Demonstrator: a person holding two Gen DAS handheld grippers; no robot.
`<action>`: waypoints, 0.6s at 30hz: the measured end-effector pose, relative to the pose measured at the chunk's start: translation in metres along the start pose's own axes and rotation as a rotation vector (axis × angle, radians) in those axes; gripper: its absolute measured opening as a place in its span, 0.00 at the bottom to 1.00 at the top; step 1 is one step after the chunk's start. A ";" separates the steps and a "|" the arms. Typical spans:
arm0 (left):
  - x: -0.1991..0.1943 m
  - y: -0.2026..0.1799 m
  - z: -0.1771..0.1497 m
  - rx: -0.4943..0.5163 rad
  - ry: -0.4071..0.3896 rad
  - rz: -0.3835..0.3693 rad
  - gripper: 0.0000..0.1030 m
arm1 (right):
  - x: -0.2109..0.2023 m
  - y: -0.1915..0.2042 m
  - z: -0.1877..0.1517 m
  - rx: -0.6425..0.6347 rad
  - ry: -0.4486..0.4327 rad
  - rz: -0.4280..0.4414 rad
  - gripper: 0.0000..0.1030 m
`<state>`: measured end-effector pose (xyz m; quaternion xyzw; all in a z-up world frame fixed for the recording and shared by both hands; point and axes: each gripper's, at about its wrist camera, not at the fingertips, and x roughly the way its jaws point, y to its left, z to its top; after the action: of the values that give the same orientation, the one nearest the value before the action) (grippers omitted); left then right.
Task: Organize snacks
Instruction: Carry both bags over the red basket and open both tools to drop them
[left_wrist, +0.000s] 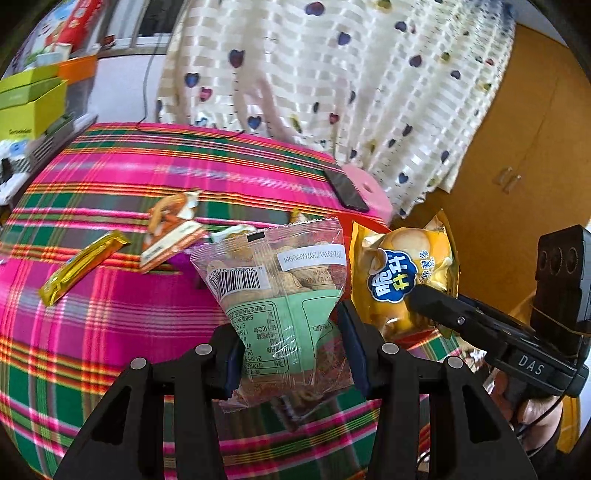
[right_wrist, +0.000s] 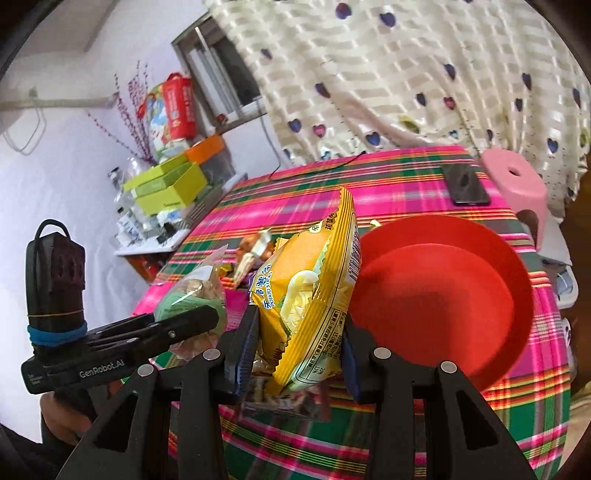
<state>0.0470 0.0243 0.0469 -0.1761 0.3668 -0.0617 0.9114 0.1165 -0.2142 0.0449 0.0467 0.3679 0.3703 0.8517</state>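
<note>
mid-carry above the plaid desk (left_wrist: 110, 325), left claw (left_wrist: 291, 354) clamped on clear peanut pack (left_wrist: 280, 280), right claw (right_wrist: 299, 354) clamped on yellow potato-stick bag (right_wrist: 314, 291), next probably needed lowering both into red bowl (right_wrist: 443, 295) at right.

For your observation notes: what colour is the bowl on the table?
Plain red bowl, empty; clearest in the right wrist view.

A bowl (right_wrist: 443, 295) is sitting right of centre on the tablecloth (right_wrist: 406, 177), a phone (right_wrist: 465, 182) lying behind it, loose snacks (left_wrist: 170, 236) lying at left.
</note>
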 end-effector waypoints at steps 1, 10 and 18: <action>0.003 -0.005 0.001 0.009 0.005 -0.004 0.46 | -0.002 -0.005 0.000 0.008 -0.003 -0.006 0.37; 0.027 -0.036 0.010 0.064 0.042 -0.036 0.46 | -0.013 -0.039 -0.004 0.071 -0.019 -0.043 0.37; 0.053 -0.057 0.019 0.101 0.077 -0.056 0.46 | -0.014 -0.067 -0.004 0.112 -0.016 -0.081 0.37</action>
<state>0.0998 -0.0364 0.0461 -0.1376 0.3927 -0.1123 0.9024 0.1476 -0.2728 0.0262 0.0824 0.3830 0.3139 0.8649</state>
